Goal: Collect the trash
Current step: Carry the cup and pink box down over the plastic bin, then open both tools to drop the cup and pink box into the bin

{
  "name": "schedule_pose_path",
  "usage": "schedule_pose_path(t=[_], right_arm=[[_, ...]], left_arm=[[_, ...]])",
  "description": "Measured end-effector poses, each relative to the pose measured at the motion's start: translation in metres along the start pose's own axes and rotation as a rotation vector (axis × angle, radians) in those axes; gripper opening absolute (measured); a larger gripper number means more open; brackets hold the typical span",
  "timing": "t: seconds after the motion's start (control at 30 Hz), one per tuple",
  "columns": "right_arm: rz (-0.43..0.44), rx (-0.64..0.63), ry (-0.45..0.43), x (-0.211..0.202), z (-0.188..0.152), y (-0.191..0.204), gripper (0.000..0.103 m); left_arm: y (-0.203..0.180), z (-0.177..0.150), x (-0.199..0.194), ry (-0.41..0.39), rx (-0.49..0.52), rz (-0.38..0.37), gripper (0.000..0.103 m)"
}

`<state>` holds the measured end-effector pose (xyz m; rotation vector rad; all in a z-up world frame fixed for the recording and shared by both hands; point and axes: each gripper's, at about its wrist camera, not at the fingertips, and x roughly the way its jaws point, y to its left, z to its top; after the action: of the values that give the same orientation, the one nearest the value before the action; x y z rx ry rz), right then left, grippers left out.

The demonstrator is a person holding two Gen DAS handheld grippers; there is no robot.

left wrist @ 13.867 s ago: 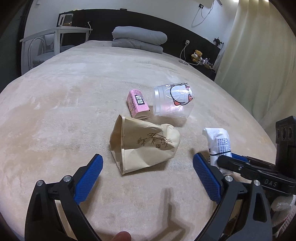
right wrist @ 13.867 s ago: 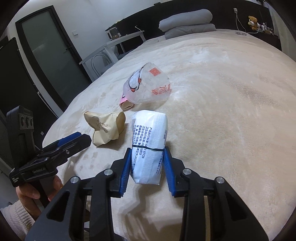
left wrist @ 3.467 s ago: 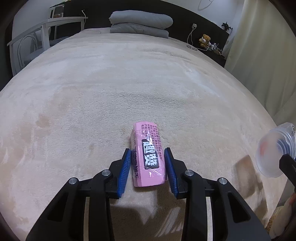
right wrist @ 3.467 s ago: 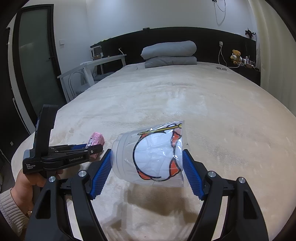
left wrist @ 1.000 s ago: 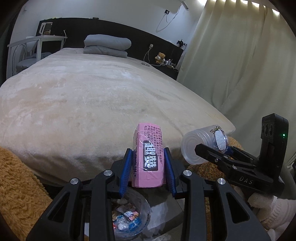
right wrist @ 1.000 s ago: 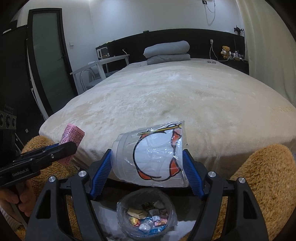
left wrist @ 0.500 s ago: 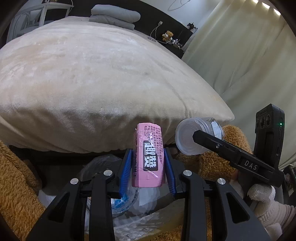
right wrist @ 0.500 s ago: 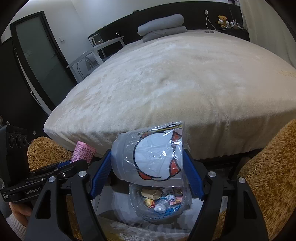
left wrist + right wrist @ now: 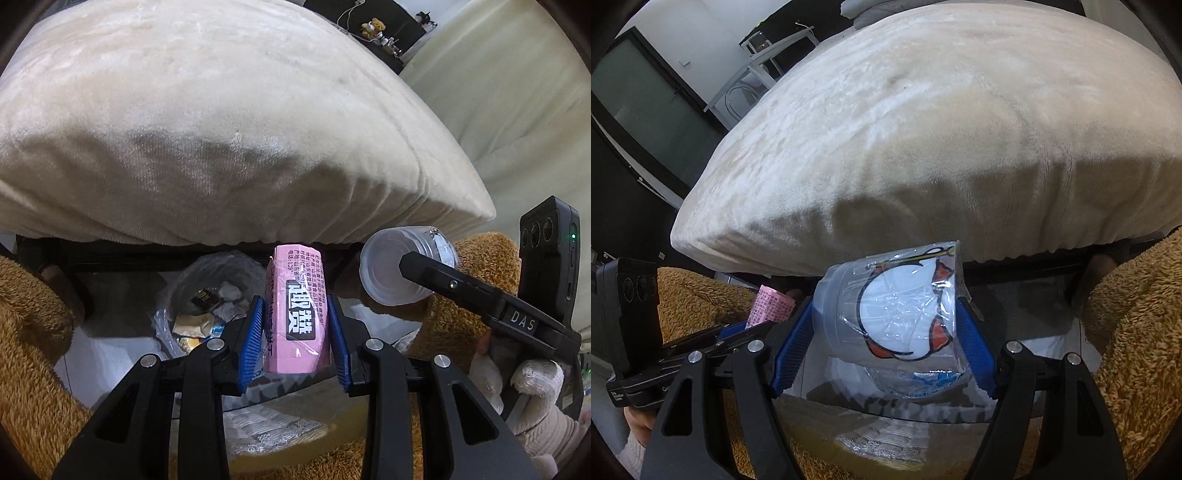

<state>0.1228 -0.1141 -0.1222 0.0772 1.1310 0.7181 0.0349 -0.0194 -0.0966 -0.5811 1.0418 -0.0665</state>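
Left gripper (image 9: 295, 341): closed on the pink carton (image 9: 295, 314); the blue pads (image 9: 251, 341) press both long sides, and the carton stands upright between them, its black label facing the camera.
Right gripper (image 9: 882, 347): closed on the plastic cup (image 9: 894, 310); the cup lies on its side between the blue pads (image 9: 975, 350), with its cartoon print toward the lens.
Pink carton position: in the left wrist view it hangs at about 3 o'clock of the trash bin opening, above the floor, in front of the bed edge.
Plastic cup position: in the left wrist view the cup (image 9: 402, 269) is at 2 o'clock from the carton, near it but apart, its round bottom toward the camera.
Trash bin (image 9: 207, 291): lined with a clear bag, wrappers and paper scraps inside; in the right wrist view only a part shows, directly under the cup at 6 o'clock.
Bed (image 9: 221, 122): covered with a beige blanket; it fills the upper half of both views.
Brown fleece (image 9: 1137, 332): on both sides of the bin.
Right hand (image 9: 532, 387): in a white glove, around the gripper handle.
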Motion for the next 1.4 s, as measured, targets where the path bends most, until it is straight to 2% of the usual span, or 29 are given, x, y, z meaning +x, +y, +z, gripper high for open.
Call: schedule_pose_path(t=[0.23, 0.47, 0.67, 0.97, 1.17, 1.2, 1.3, 1.4], right_arm=[[0.003, 0.034, 0.084, 0.024, 0.001, -0.006, 0.074], [-0.003, 0.129, 0.215, 0.063, -0.001, -0.018, 0.074], [-0.027, 0.196, 0.305, 0.091, -0.003, -0.028, 0.074], [-0.030, 0.259, 0.396, 0.124, -0.007, -0.037, 0.074], [-0.029, 0.249, 0.396, 0.127, -0.010, -0.033, 0.078], [-0.032, 0.255, 0.393, 0.127, -0.010, -0.035, 0.082], [-0.028, 0.286, 0.384, 0.125, -0.011, -0.039, 0.087], [-0.026, 0.301, 0.381, 0.124, -0.010, -0.041, 0.090]], left_arm=[[0.012, 0.001, 0.027, 0.090, -0.064, 0.018, 0.033], [0.027, 0.000, 0.056, 0.209, -0.161, 0.025, 0.033], [0.033, -0.004, 0.077, 0.296, -0.196, 0.062, 0.033], [0.051, -0.011, 0.099, 0.363, -0.261, 0.075, 0.033], [0.048, -0.011, 0.104, 0.371, -0.243, 0.107, 0.034], [0.048, -0.011, 0.104, 0.371, -0.241, 0.119, 0.035], [0.049, -0.010, 0.104, 0.375, -0.248, 0.122, 0.062], [0.050, -0.009, 0.102, 0.363, -0.239, 0.127, 0.062]])
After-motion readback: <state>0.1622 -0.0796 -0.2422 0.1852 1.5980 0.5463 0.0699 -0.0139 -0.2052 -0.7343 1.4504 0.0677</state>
